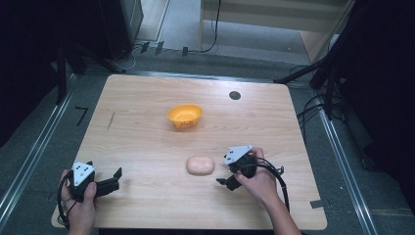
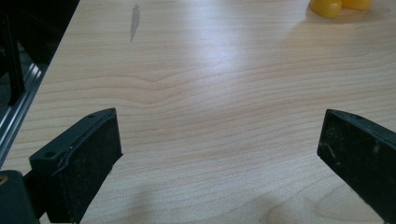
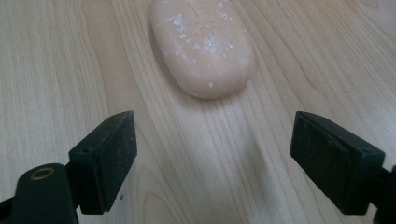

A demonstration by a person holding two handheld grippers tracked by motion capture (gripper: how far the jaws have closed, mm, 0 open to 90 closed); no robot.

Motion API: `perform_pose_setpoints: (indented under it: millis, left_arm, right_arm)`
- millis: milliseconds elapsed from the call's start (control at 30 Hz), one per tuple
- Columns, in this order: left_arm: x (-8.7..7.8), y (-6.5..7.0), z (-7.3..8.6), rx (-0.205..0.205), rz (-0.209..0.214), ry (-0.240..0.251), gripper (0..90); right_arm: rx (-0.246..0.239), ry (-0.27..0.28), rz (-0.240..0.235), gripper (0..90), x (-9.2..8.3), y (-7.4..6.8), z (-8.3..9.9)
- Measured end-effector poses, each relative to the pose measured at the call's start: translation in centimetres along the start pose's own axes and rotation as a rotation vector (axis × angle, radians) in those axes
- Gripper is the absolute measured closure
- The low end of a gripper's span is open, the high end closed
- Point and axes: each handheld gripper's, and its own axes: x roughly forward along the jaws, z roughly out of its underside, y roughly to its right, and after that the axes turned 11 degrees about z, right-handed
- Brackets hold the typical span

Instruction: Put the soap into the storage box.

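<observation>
Soap bar (image 1: 200, 165), pale pink and oval, lies flat on the tabletop (image 1: 147, 147) near the front, a little right of centre. Just to its right, the right gripper (image 1: 226, 182) points at it with jaws spread and nothing between them; the bar (image 3: 203, 44) sits just beyond the pads. Farther back stands an orange bowl (image 1: 185, 116). At the near left corner, the left gripper (image 1: 115, 177) rests released, jaws wide over bare wood.

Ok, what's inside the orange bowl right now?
The orange bowl sits tilted, and the part of its inside that faces the high view looks empty, just speckled. Its near wall hides the lowest part.
</observation>
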Motion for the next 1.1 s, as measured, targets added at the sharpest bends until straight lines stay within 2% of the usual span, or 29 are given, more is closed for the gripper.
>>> perform_pose_setpoints:
  millis: [467, 633, 800, 1100]
  left_arm:
    - [0.0, 0.0, 0.0, 0.000, 0.005, 0.004, 0.0]
    - [0.0, 0.0, 0.0, -0.001, 0.008, 0.006, 0.0]
    - [0.0, 0.0, 0.0, -0.001, 0.008, 0.007, 0.0]
    - [0.0, -0.1, 0.0, -0.001, 0.012, 0.005, 0.0]
  right_arm:
    - [-0.045, -0.034, -0.048, 18.2, 1.8, 1.0, -1.7]
    - [-0.057, -0.035, -0.055, 19.7, 2.4, 1.0, -2.1]
    - [-0.089, -0.042, -0.078, 20.5, 3.3, 0.7, -3.1]
    - [-0.103, -0.046, -0.118, 23.4, 4.3, 0.9, -4.0]
